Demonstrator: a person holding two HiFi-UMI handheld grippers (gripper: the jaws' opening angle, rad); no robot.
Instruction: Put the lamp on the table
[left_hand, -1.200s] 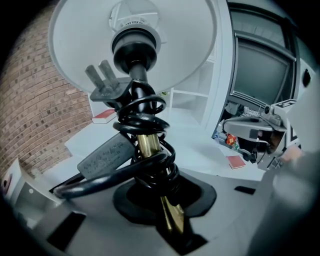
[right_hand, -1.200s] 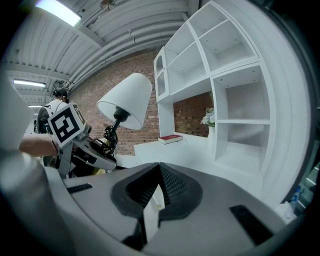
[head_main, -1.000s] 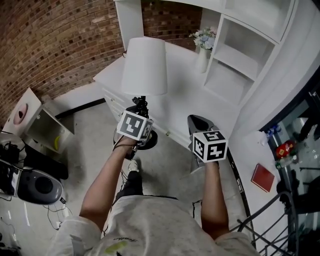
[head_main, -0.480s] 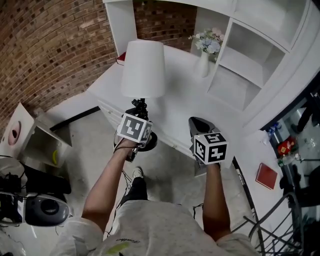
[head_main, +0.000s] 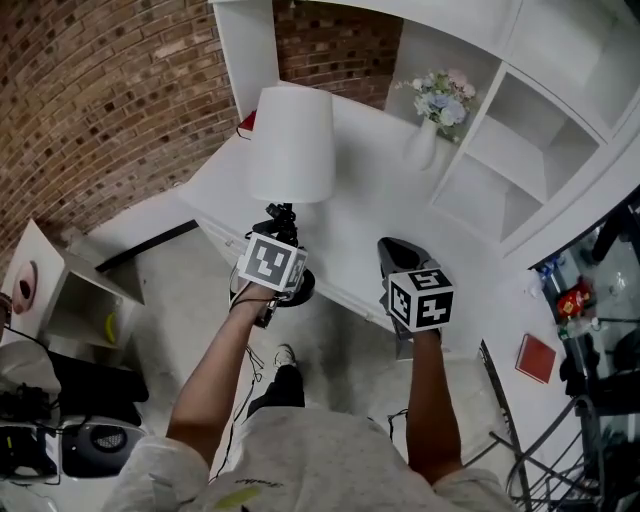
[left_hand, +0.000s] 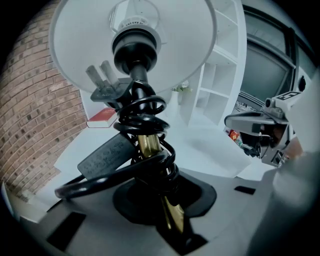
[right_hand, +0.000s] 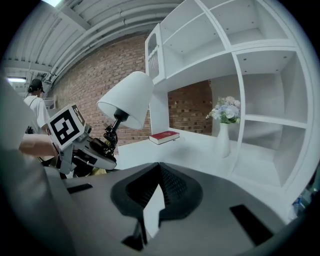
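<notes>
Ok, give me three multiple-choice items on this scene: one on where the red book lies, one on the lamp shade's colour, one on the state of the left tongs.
1. Where does the red book lie?
A. on the floor
B. on the white table
C. in a shelf compartment

2. What colour is the lamp shade?
A. black
B. red
C. white

3. How do the left tongs stand?
A. shut on the lamp's stem
B. open, nothing between them
C. shut, nothing between them

Answers:
1 B: the right gripper view shows the book lying flat on the tabletop.
2 C: the shade is white in every view.
3 A: the left gripper view shows the brass stem clamped between the jaws, and the lamp hangs clear of the table.
</notes>
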